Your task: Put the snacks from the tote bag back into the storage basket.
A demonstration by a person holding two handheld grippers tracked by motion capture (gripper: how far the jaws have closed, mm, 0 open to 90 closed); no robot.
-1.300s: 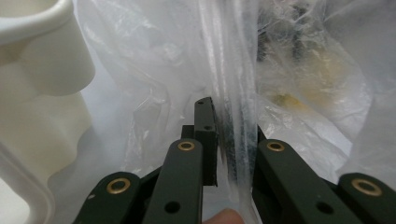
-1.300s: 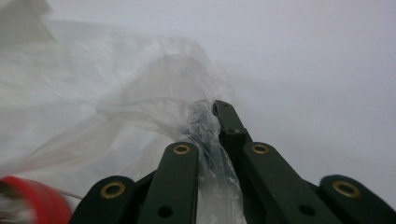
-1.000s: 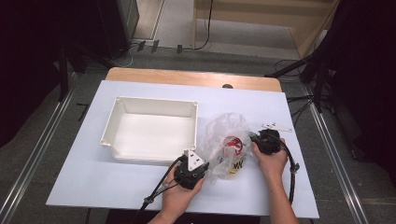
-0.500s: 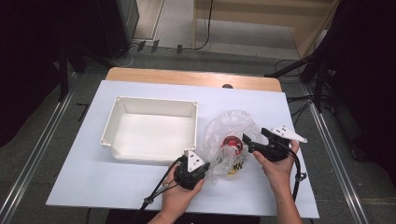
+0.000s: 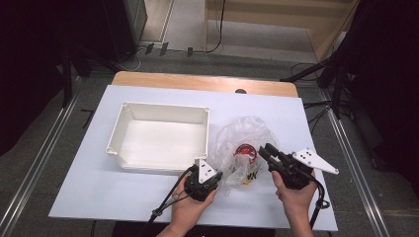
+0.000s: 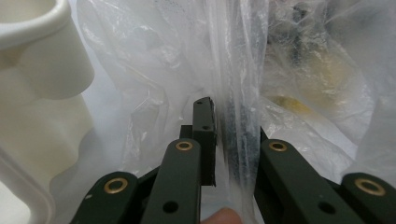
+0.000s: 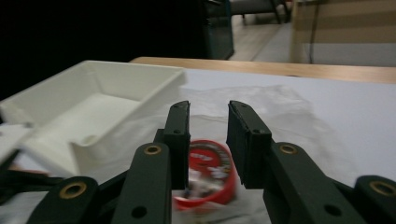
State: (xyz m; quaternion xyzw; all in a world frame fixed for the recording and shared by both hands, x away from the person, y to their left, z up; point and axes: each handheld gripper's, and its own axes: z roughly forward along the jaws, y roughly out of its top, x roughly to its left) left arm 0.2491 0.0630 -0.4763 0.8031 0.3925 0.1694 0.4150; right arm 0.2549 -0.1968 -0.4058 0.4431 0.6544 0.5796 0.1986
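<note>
At the near edge of the table, just right of the white tray (image 5: 158,136), the left gripper (image 5: 213,176) is pinched on a fold of the clear plastic bag (image 5: 244,143). The red-rimmed tin (image 5: 245,151) lies inside — directly ahead of the right gripper (image 5: 263,149), the nearer one, whose jaws, just closing, stand partly apart with nothing clamped.

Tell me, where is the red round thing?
In the high view, the red round thing lies inside the clear plastic bag, right of the white tray, just ahead of the right gripper.
</note>
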